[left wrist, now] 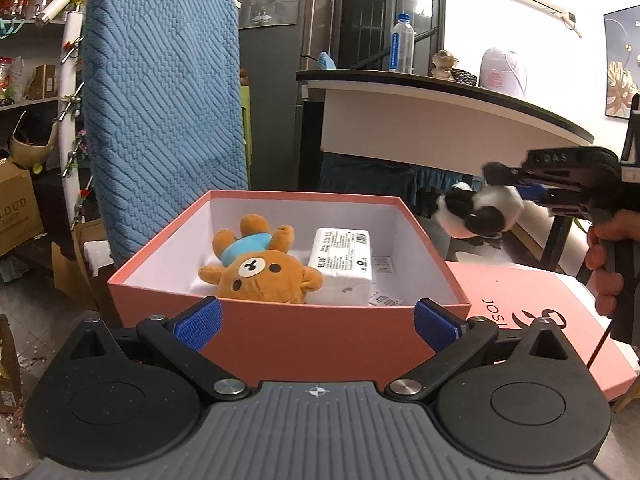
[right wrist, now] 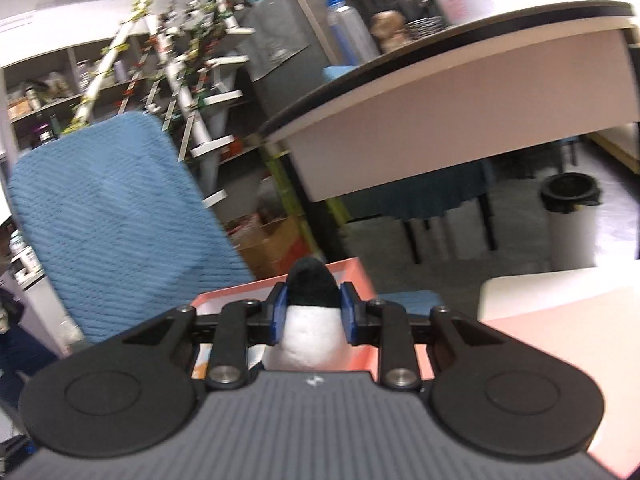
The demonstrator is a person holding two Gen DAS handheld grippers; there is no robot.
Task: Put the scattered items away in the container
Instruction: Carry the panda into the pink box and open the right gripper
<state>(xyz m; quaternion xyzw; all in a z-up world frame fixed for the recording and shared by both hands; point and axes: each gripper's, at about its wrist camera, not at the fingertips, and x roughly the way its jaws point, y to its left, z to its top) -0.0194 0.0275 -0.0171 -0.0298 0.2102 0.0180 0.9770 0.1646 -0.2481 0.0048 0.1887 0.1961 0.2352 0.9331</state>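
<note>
cluttered room behind, pink box (left wrist: 288, 320) just ahead of the wide-open, empty left tool (left wrist: 316, 322) holds bear (left wrist: 260, 270) and packet (left wrist: 344, 266); right tool (right wrist: 312, 316) pinches the panda plush (left wrist: 476, 210) mid-body beside the box rim, soft, light, squashy, grip the bulk.

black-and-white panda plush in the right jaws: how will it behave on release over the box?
The black-and-white panda plush toy looks soft: the right gripper has its jaws pressed into its sides, so it probably squashes rather than slips. Its body droops from the grip, suggesting it is light and floppy. Dropped into the open pink cardboard box, it should land limp and settle, hardly rolling.
</note>
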